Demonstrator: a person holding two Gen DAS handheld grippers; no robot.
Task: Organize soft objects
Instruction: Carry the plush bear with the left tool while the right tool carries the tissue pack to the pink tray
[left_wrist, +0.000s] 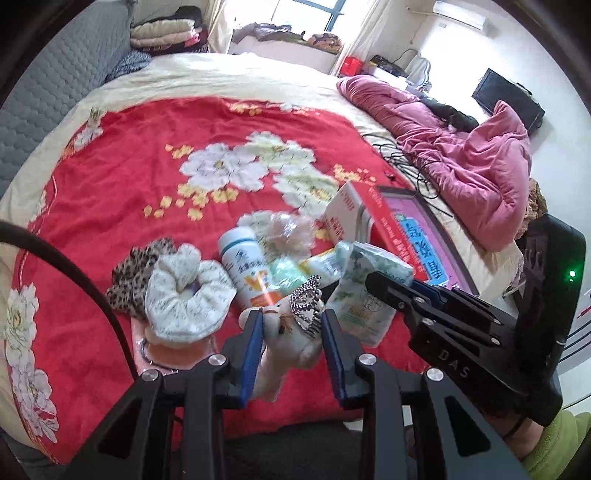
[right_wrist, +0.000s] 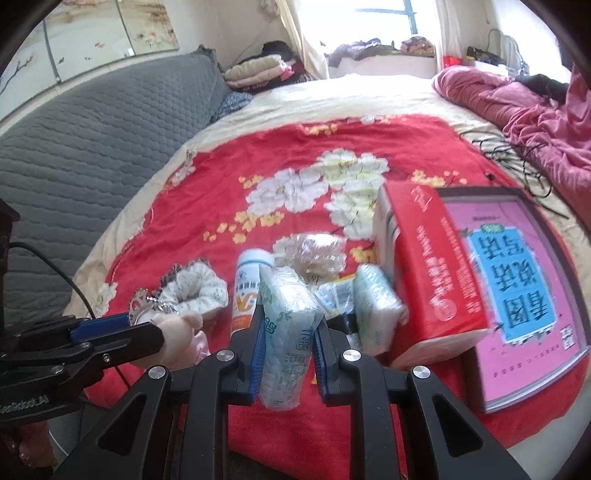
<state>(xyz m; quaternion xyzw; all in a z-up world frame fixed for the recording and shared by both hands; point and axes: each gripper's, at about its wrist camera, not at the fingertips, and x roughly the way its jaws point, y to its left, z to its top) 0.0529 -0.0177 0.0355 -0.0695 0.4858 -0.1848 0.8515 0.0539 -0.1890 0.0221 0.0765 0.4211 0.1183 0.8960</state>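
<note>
In the left wrist view my left gripper (left_wrist: 291, 330) is shut on a small cream plush toy (left_wrist: 288, 343) that carries a rhinestone crown (left_wrist: 306, 301). It hangs just above the red floral bedspread (left_wrist: 122, 177). My right gripper (right_wrist: 289, 325) is shut on a green-and-white tissue pack (right_wrist: 286, 332), lifted off the bed. Each gripper shows in the other's view: the right gripper (left_wrist: 376, 282) on the tissue pack (left_wrist: 364, 295), and the left gripper (right_wrist: 147, 325) on the plush toy (right_wrist: 181, 330). A white scrunchie (left_wrist: 184, 295) and a leopard scrunchie (left_wrist: 136, 269) lie to the left.
A white bottle (left_wrist: 242, 269), a second tissue pack (right_wrist: 376, 306), a crumpled clear bag (right_wrist: 314, 251), a red tissue box (right_wrist: 428, 266) and a pink book (right_wrist: 517, 280) crowd the bed's near part. Black cables (left_wrist: 417, 166) and a pink quilt (left_wrist: 465, 158) lie at the right.
</note>
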